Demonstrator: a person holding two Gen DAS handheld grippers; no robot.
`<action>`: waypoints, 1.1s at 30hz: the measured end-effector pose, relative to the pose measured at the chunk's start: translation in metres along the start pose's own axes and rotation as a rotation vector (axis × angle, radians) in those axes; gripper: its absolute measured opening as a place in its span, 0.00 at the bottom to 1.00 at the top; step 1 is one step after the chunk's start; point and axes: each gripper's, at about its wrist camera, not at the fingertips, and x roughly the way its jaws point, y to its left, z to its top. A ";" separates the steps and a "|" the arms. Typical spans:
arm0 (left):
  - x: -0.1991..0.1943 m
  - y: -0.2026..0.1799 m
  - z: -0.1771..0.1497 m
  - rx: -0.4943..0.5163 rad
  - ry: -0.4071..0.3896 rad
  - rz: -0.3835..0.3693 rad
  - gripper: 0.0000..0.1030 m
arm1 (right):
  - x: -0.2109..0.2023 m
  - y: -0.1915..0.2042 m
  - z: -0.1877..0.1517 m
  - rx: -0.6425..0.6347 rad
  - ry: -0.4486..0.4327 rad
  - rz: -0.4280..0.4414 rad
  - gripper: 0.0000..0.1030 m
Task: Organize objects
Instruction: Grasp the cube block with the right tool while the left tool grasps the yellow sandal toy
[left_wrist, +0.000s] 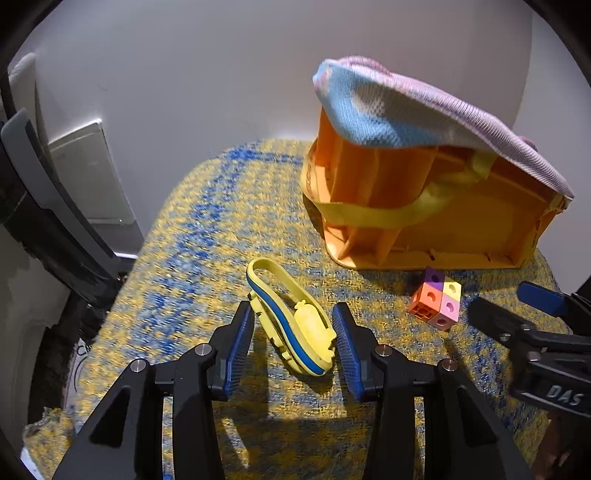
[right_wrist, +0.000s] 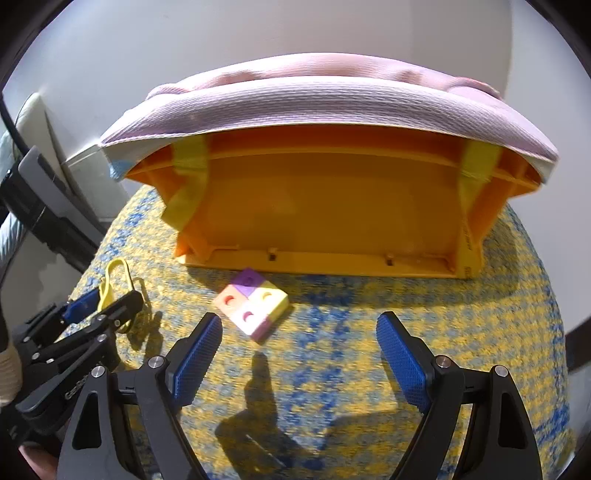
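1. The left hand-held gripper (left_wrist: 293, 338) is clenched on a yellow and blue clip (left_wrist: 291, 321), held just above the yellow and blue mat (left_wrist: 192, 236).
2. The right hand-held gripper (right_wrist: 299, 350) stands released, nothing between its pads.
3. A block of coloured cubes (right_wrist: 253, 304) lies on the mat, just before the orange bin (right_wrist: 325, 206).
4. A pink cloth (right_wrist: 314, 107) drapes over the bin's top.

We seem to be in a home: a woven yellow-and-blue rug (left_wrist: 192, 229) lies against a plain white wall (left_wrist: 207, 66) at twelve o'clock.
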 end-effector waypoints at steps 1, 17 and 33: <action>-0.002 0.001 0.000 0.001 -0.004 0.001 0.42 | 0.001 0.003 0.001 -0.007 0.001 -0.001 0.83; -0.009 0.009 0.000 -0.033 0.002 -0.040 0.42 | 0.056 0.038 0.012 -0.060 0.110 -0.041 0.54; -0.034 -0.011 0.001 -0.012 -0.003 -0.069 0.42 | 0.013 0.009 -0.001 -0.046 0.070 -0.059 0.54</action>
